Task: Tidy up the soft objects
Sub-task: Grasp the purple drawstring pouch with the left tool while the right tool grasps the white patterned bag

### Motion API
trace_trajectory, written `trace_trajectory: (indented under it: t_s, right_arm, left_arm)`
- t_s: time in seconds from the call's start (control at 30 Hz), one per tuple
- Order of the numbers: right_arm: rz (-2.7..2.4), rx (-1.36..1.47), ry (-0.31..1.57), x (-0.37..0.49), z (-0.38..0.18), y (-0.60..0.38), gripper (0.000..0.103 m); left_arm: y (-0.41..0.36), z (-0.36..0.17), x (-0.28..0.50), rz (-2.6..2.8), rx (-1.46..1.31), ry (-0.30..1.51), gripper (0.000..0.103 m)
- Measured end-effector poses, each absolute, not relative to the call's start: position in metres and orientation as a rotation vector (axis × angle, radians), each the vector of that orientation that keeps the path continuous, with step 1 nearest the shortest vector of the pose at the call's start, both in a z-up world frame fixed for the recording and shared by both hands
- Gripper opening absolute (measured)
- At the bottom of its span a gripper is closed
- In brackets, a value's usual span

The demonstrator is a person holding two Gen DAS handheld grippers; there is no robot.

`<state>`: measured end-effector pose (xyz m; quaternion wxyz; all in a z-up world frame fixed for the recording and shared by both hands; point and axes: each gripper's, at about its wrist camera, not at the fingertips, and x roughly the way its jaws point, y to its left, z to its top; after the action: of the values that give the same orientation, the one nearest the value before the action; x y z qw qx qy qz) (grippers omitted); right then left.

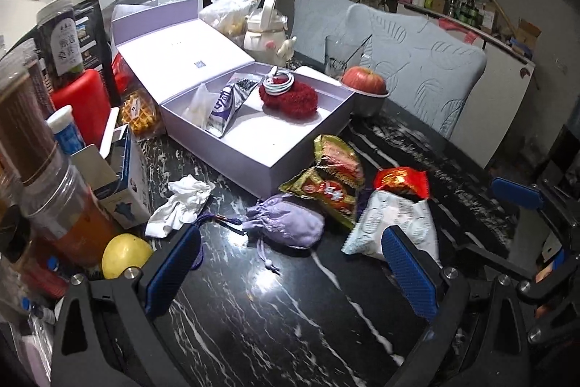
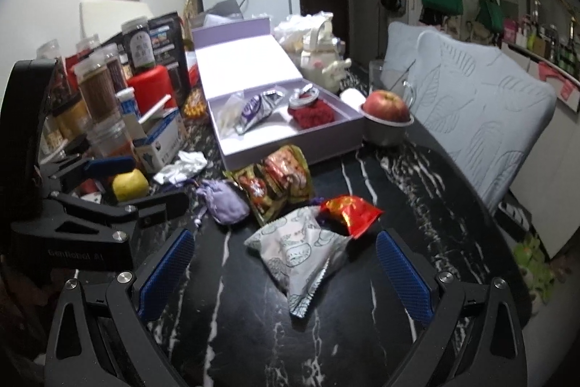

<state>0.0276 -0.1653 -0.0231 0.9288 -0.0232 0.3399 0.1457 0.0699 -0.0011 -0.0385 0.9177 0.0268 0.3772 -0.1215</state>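
An open lilac box (image 1: 308,147) (image 2: 326,133) stands on the black marble table and holds a red knit pouch (image 1: 290,98) (image 2: 311,115) and a purple-white packet (image 1: 226,107) (image 2: 253,111). In front of it lie a lilac drawstring pouch (image 1: 286,223) (image 2: 226,202), green-red snack packets (image 1: 326,180) (image 2: 282,180), a red snack bag (image 1: 402,182) (image 2: 349,211) and a white patterned packet (image 1: 398,220) (image 2: 304,256). My left gripper (image 1: 290,271) is open and empty, just short of the lilac pouch. My right gripper (image 2: 286,263) is open around the white packet without touching it.
Jars, a red canister (image 1: 81,104) and a small carton (image 1: 123,184) crowd the left edge. A crumpled tissue (image 1: 181,202), a yellow fruit (image 1: 125,254) and an apple in a metal bowl (image 1: 364,89) are on the table. A pale blue cushioned chair (image 1: 417,68) stands behind.
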Motion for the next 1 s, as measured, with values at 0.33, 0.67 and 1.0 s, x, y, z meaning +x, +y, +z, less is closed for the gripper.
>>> trace_trajectory:
  t_s: [0.33, 0.67, 1.0]
  right_arm:
    - [0.267, -0.011, 0.803, 0.06, -0.062, -0.18, 0.102]
    - [0.254, 0.002, 0.863, 0.086, -0.082, -0.187, 0.102]
    - [0.298, 0.106, 0.943, 0.106, -0.1, -0.196, 0.102]
  left_arm:
    - [0.0, -0.081, 0.12, -0.22, 0.053, 0.887, 0.102]
    - [-0.014, -0.121, 0.157, -0.267, 0.081, 1.003, 0.102]
    - [-0.02, -0.117, 0.154, -0.301, 0.113, 0.969, 0.072]
